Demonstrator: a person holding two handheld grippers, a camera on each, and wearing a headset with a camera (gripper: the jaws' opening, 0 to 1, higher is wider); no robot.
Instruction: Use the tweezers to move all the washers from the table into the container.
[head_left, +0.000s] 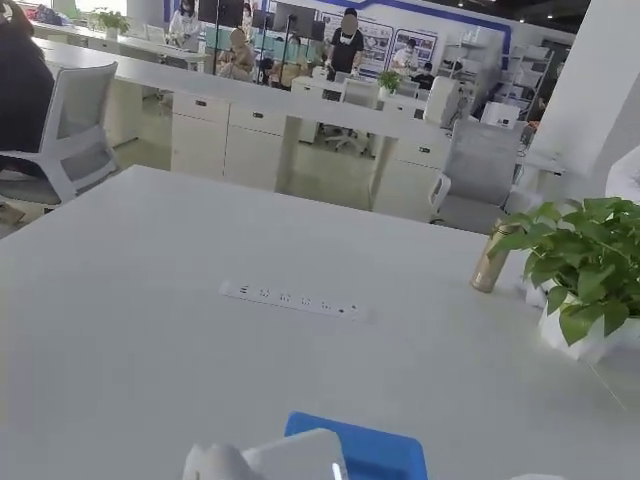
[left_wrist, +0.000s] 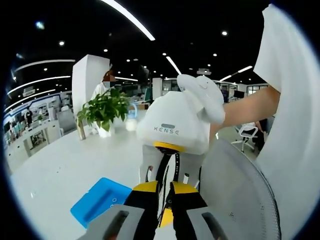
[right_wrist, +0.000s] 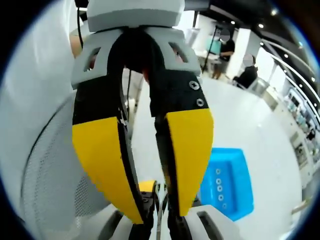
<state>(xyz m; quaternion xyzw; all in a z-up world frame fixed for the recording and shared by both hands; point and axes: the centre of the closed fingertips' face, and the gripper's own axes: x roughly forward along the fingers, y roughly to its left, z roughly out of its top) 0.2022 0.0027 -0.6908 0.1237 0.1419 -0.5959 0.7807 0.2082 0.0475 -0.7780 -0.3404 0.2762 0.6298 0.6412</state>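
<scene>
The left hand-held gripper (left_wrist: 164, 194) had its black, yellow-tipped jaws drawn nearly together, with only a thin slit between them. We could not tell whether anything was pinched there. The right hand-held gripper (right_wrist: 159, 216) looked much the same in its own view, its dark jaws close with a narrow gap. We held the two pointing at each other, tip to tip and close, though we could not tell whether they touched. A white-gloved hand (left_wrist: 202, 95) sat on top of the right one's white body, and a bare forearm (left_wrist: 245, 107) reached back to a white sleeve. Both hung over the near side of the white counter (head_left: 200, 350). The blue rectangular plastic tray (right_wrist: 230, 175) lay flat on that counter just beyond the tips. A row of small pale rings (right_wrist: 219, 189) sat inside it, but we could not make out whether they were washers. A grey mesh chair back (left_wrist: 240, 200) stood close beside the grippers.
</scene>
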